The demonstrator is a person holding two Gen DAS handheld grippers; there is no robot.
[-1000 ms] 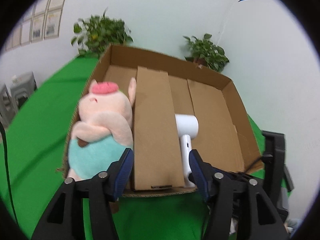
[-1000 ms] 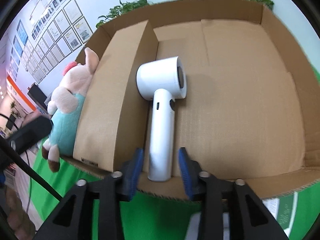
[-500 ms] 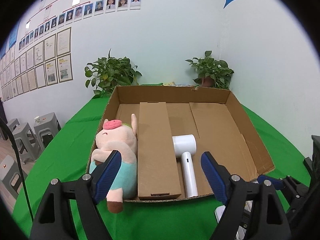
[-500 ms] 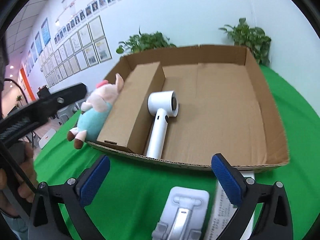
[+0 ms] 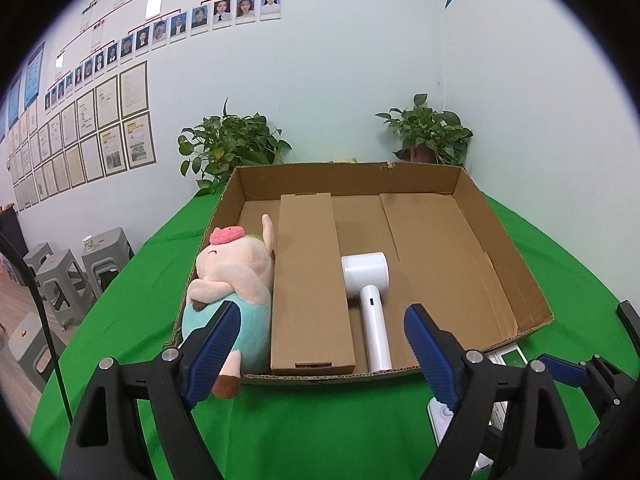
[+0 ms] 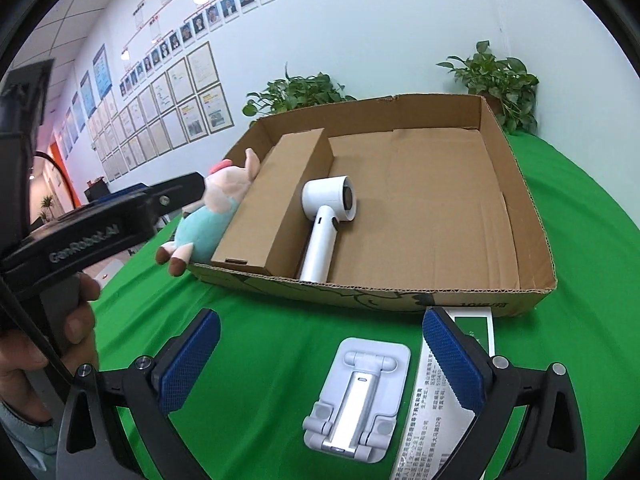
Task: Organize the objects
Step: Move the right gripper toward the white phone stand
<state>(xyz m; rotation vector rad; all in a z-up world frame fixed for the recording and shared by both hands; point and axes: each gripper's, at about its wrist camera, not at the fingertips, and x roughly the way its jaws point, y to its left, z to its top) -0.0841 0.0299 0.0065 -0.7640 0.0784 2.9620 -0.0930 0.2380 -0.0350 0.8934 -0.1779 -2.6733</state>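
Note:
A shallow cardboard box (image 5: 508, 240) (image 6: 516, 184) lies on the green table. In it lie a pink plush pig (image 5: 228, 280) (image 6: 216, 208) at the left, a long brown carton (image 5: 310, 280) (image 6: 276, 200) and a white hair dryer (image 5: 370, 292) (image 6: 326, 220). A white folding stand (image 6: 356, 396) and a white packet with print (image 6: 436, 412) lie on the cloth in front of the box. My left gripper (image 5: 320, 356) is open and empty, before the box's front edge. My right gripper (image 6: 320, 364) is open and empty, above the stand.
Two potted plants (image 5: 228, 148) (image 5: 428, 132) stand behind the box by the wall. Grey stools (image 5: 60, 276) stand left of the table. The left gripper's body and the hand on it show in the right wrist view (image 6: 80, 232).
Both grippers have drawn back from the box and opened wide. The right gripper has let go of the hair dryer, which now lies in the box.

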